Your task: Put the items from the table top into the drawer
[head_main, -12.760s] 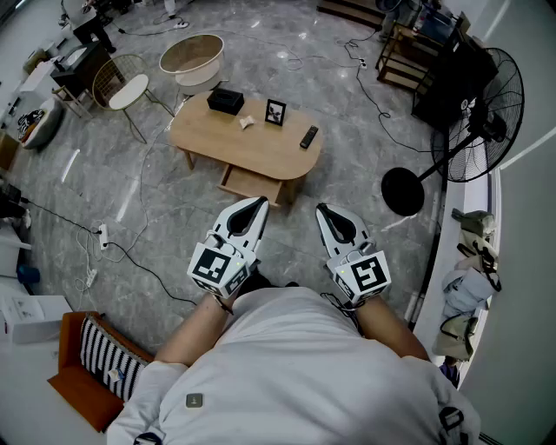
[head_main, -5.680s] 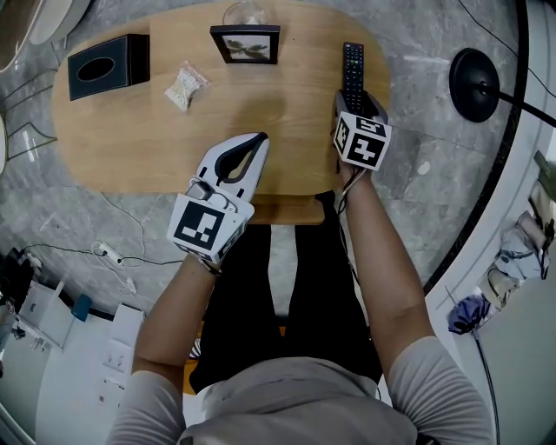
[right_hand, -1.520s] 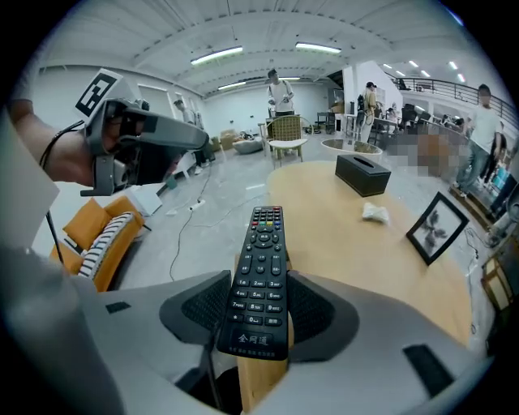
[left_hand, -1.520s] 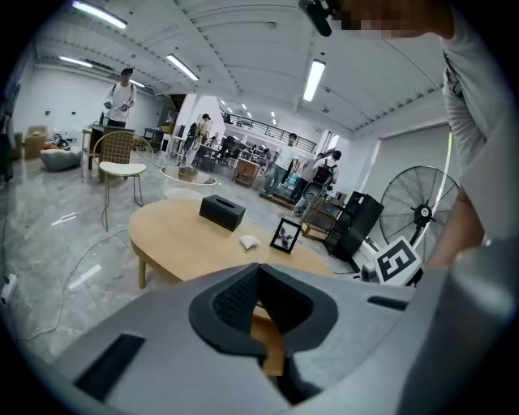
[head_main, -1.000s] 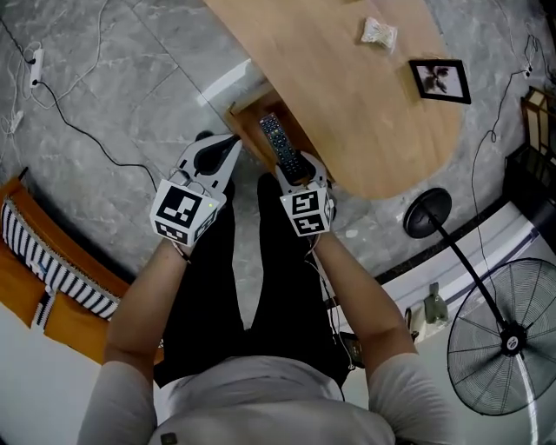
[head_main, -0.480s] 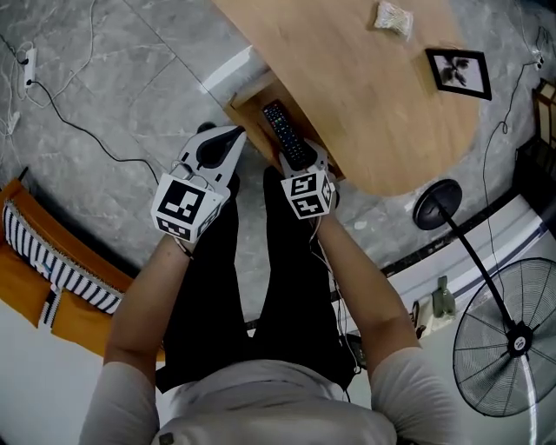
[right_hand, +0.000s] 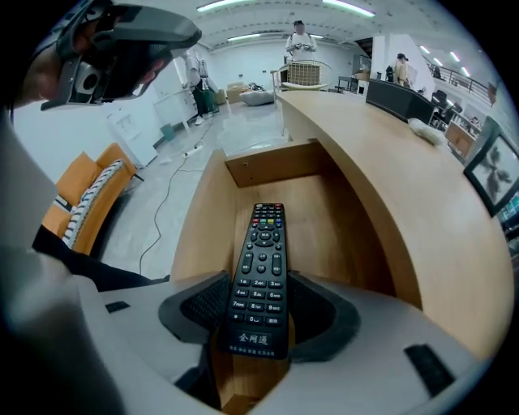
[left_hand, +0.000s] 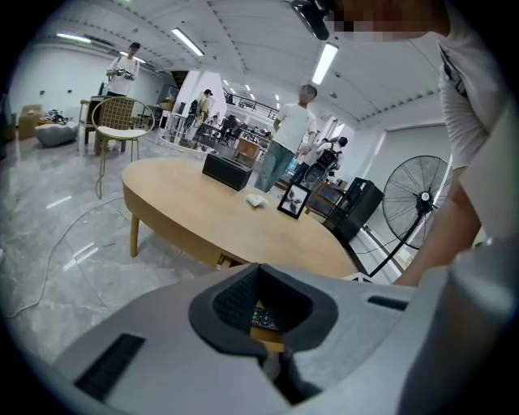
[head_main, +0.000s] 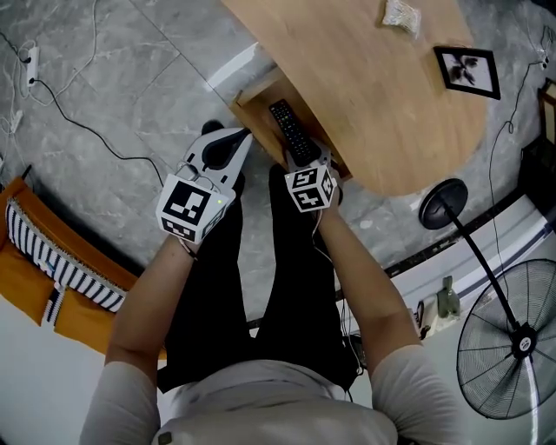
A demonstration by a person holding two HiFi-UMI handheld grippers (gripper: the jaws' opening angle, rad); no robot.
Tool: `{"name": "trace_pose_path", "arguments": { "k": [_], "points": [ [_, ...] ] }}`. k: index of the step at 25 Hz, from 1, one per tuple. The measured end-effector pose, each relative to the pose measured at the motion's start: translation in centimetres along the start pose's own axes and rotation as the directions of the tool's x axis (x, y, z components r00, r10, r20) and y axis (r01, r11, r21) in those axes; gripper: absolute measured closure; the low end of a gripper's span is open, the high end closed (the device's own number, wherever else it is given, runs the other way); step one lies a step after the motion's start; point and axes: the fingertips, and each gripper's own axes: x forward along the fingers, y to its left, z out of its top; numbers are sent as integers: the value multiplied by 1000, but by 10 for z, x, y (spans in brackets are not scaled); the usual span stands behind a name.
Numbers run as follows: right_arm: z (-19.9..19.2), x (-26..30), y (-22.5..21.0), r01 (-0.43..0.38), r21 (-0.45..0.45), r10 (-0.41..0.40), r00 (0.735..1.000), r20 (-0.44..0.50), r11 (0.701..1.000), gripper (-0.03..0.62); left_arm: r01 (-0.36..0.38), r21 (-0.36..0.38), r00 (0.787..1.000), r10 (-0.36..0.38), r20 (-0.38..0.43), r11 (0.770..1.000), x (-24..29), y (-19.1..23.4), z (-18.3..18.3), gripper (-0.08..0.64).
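The right gripper (right_hand: 259, 292) pinches the rear half of a black remote (right_hand: 263, 243), with a pad pressed against each long side. The remote points forward and down over the open wooden drawer (right_hand: 324, 219). Its button face is up, and it is not clear whether its far end touches the drawer floor. The drawer sticks out from under the oval table (head_main: 365, 78), whose edge overhangs the drawer's right side. A wooden end wall closes the drawer ahead of the remote.

The left gripper (left_hand: 259, 271) hangs just beside the drawer's left edge. Its jaws are pressed together at the tips with nothing between them.

Still on the table top are a small packet (head_main: 401, 15), a picture frame (head_main: 467, 69) and a black box (right_hand: 397, 101), all well apart from the drawer.

The person's legs (head_main: 217, 287), in black trousers, stand right below both grippers. A standing fan (head_main: 512, 339) with a round base (head_main: 443, 204) is near the table's end. An orange seat with a striped cushion (head_main: 52, 261) is off to the left, and a power strip (head_main: 33, 59) with its cable lies on the grey floor.
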Motion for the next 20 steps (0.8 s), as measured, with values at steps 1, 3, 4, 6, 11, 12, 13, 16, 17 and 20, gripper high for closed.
{"name": "trace_pose_path", "arguments": {
  "k": [1, 3, 4, 6, 11, 12, 13, 16, 17, 20],
  "points": [
    [-2, 0, 0, 0, 3, 0, 1000, -5, 1000, 350, 1, 1, 1000, -1, 0, 1000, -1, -1, 0, 551],
    [-5, 0, 1, -1, 9, 1, 1000, -8, 1000, 350, 2, 4, 1000, -2, -3, 1000, -3, -2, -1, 551],
    [-6, 0, 1, 0, 10, 0, 1000, -8, 1000, 347, 3, 6, 1000, -3, -4, 1000, -4, -2, -2, 551],
    [-7, 0, 1, 1, 12, -1, 1000, -5, 1000, 342, 3, 8, 1000, -3, -3, 1000, -4, -2, -2, 551],
    [1, -14, 3, 9, 21, -10, 1000, 24, 1000, 342, 0, 18, 1000, 0, 1, 1000, -12, -8, 3, 551],
    [4, -20, 5, 10, 22, -11, 999, 32, 1000, 342, 0, 21, 1000, 0, 2, 1000, -14, -11, 6, 551],
    [9, -27, 5, 13, 23, -14, 999, 43, 1000, 342, 1, 25, 1000, -1, 4, 1000, -17, -13, 11, 551],
    [29, -53, 3, 25, 35, -28, 995, 91, 999, 342, 3, 43, 1000, -4, 20, 999, -27, -20, 30, 551],
    [37, -65, 3, 29, 40, -33, 994, 108, 999, 342, 4, 49, 1000, -5, 26, 999, -32, -24, 38, 551],
    [67, -105, -4, 47, 58, -56, 984, 171, 997, 344, 6, 71, 999, -10, 50, 997, -46, -36, 66, 551]
  ]
}}
